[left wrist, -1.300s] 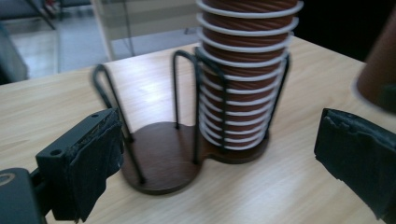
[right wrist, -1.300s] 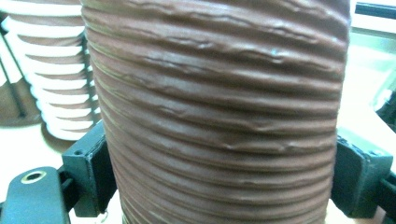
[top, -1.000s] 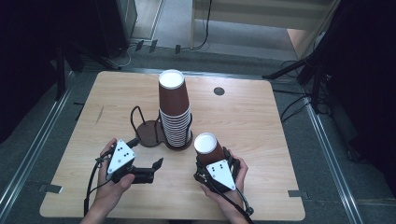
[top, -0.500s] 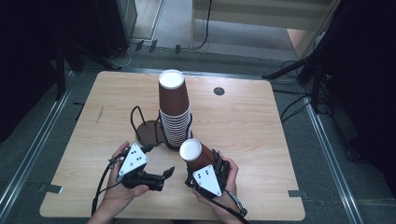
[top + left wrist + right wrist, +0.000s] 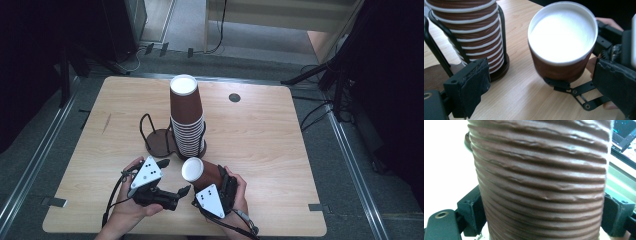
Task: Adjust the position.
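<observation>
A single ribbed brown paper cup (image 5: pixel 200 172) with a white inside lies tilted in my right gripper (image 5: pixel 216 179), whose jaws are shut on its wall; up close the cup (image 5: pixel 541 182) sits between both black jaws. Its mouth (image 5: pixel 562 37) faces my left gripper (image 5: pixel 175 176), which stands open just to its left. In the left gripper view the pads (image 5: pixel 471 87) are spread wide and touch nothing. A tall stack of brown cups (image 5: pixel 186 120) stands in a black wire holder at the table's middle.
A second wire holder with a bare round brown base (image 5: pixel 159 142) stands left of the stack. A small dark hole (image 5: pixel 234 97) marks the wooden table (image 5: pixel 260 140) at the back. Dark stands and cables lie on the floor around the table.
My right gripper has carried the cup left and toward the front edge, tipping its mouth toward the left gripper. The left gripper has shifted slightly right and turned toward the cup.
</observation>
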Action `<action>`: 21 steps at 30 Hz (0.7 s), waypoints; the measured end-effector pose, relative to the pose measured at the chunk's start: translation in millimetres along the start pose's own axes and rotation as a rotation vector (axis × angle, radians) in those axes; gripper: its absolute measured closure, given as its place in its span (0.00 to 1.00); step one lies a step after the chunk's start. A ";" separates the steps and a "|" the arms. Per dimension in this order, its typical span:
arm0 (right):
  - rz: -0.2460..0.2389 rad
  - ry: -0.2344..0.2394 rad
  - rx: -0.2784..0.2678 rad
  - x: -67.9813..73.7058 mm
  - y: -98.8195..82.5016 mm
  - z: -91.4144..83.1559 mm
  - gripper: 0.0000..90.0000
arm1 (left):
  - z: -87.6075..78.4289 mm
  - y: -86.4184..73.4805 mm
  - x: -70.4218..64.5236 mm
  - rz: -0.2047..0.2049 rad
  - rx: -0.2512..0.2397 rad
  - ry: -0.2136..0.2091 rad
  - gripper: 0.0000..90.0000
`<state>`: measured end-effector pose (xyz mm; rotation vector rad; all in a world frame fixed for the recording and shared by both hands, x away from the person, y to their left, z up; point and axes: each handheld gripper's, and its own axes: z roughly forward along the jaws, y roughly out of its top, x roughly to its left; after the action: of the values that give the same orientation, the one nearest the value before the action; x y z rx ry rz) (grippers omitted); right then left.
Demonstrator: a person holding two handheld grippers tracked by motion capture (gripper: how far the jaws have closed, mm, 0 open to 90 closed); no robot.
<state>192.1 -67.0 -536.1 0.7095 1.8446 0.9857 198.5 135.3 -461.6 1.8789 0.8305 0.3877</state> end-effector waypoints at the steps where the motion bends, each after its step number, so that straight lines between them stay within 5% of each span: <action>1: -0.006 0.001 -0.001 0.8 -0.2 -0.5 0.13 | -1.4 1.4 0.0 0.004 0.002 -0.006 0.02; 21: -0.100 0.063 -0.058 14.0 2.6 -9.3 0.13 | -1.7 5.0 -7.7 0.070 0.051 -0.063 0.11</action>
<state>177.9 -57.8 -537.5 0.5513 1.8796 1.0017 193.9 129.8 -455.6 1.9617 0.7402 0.3510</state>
